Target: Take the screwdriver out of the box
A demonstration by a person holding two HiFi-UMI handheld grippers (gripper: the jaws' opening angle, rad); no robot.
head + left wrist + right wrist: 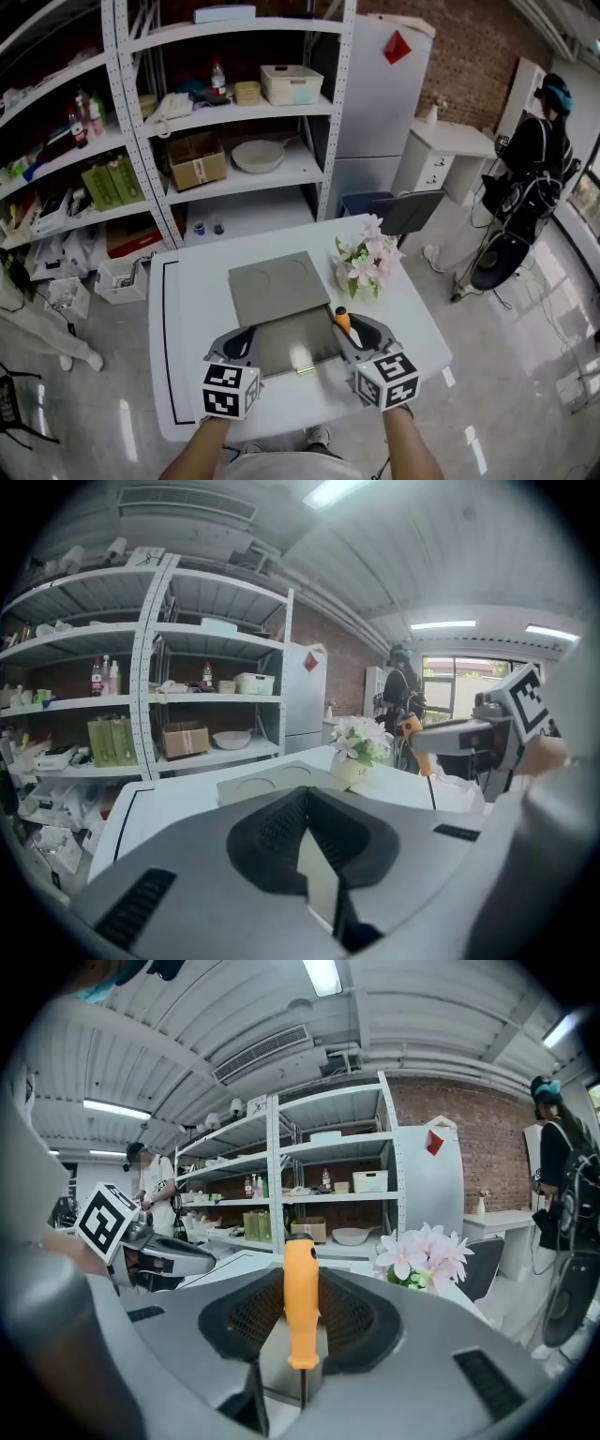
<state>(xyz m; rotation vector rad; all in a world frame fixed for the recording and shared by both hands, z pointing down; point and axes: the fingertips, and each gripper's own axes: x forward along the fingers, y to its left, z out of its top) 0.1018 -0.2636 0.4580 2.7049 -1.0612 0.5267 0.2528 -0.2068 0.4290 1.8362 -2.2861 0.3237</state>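
Note:
A flat grey box (pixel 292 345) lies on the white table (pixel 192 309), its lid (pixel 277 286) folded open behind it. My right gripper (pixel 345 328) hovers over the box's right edge, shut on the orange handle of the screwdriver (pixel 342 320). In the right gripper view the screwdriver (pixel 300 1302) stands upright between the pads, metal shaft pointing down. My left gripper (pixel 247 334) sits at the box's left edge. In the left gripper view its jaws (pixel 305 794) meet at the tips; I make out nothing held. That view also shows the lid (pixel 267 782) and the screwdriver (pixel 412 731).
A vase of pink flowers (pixel 367 262) stands on the table just beyond the right gripper. Behind the table are white shelves (pixel 234 159) with boxes and bottles, a fridge (pixel 380 103) and a dark chair (pixel 408 211). A person (pixel 534 159) stands at the far right.

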